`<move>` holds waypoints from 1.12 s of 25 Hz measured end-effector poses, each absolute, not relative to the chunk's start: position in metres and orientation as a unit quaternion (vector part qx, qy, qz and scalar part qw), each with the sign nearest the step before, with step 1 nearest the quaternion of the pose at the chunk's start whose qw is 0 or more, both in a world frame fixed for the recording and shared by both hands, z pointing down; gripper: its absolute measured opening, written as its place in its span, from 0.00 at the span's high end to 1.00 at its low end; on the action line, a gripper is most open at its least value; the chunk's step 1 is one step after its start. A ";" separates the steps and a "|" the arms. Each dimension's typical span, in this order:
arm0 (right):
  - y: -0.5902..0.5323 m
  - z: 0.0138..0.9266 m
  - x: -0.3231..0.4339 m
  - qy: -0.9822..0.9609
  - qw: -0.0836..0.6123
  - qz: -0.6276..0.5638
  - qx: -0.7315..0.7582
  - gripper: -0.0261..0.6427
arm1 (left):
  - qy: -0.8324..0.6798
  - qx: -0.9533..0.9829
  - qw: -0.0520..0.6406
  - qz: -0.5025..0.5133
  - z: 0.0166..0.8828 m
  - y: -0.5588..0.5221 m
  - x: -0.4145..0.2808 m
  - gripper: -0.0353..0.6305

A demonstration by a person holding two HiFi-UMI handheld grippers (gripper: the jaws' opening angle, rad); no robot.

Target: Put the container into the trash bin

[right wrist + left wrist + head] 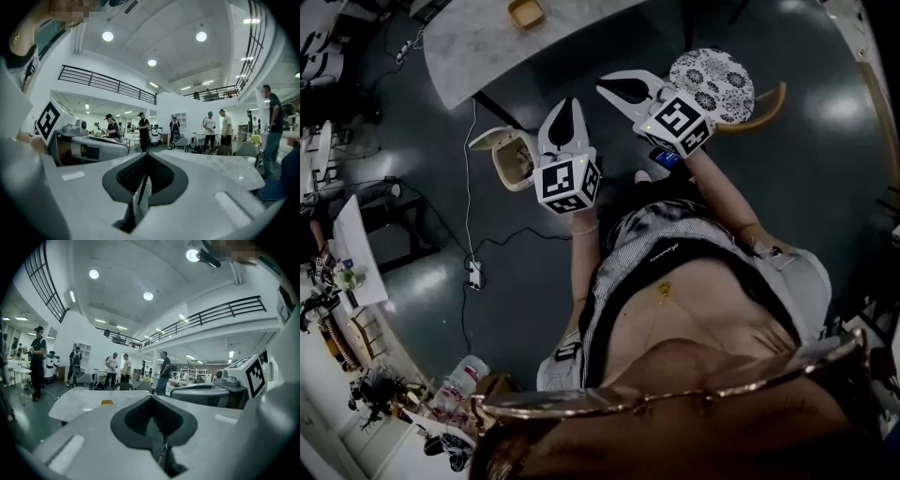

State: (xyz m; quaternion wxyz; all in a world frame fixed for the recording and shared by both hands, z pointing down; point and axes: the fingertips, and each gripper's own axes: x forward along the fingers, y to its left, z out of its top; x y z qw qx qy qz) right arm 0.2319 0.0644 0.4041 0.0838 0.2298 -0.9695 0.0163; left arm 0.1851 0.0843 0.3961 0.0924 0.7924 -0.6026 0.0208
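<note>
Both the left gripper and the right gripper are closed, empty. The tan container sits on the table, eleven o'clock from the left tips. The open-lidded trash bin stands at eight o'clock.

The floor looks glossy, the tabletop marbled and smooth, the trash bin matt plastic.

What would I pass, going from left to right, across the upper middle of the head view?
Trash bin → left gripper → right gripper → round patterned seat.
</note>
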 end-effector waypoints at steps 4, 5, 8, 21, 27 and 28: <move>0.049 0.406 0.242 -0.964 0.085 0.023 0.250 0.92 | -0.606 0.789 0.105 0.018 0.401 0.079 0.179 0.95; 0.045 0.409 0.244 -0.963 0.086 0.025 0.256 0.92 | -0.605 0.789 0.107 0.017 0.403 0.076 0.177 0.95; 0.035 0.414 0.240 -0.960 0.086 0.035 0.266 0.92 | -0.600 0.792 0.112 0.017 0.409 0.066 0.172 0.95; -0.023 0.412 0.158 -0.959 0.099 0.026 0.265 0.92 | -0.566 0.817 0.113 0.015 0.399 -0.017 0.121 0.95; -0.047 0.414 0.117 -0.957 0.100 0.024 0.271 0.92 | -0.563 0.819 0.111 0.009 0.397 -0.038 0.080 0.95; -0.050 0.413 0.110 -0.957 0.100 0.024 0.271 0.92 | -0.563 0.819 0.111 0.010 0.397 -0.041 0.074 0.95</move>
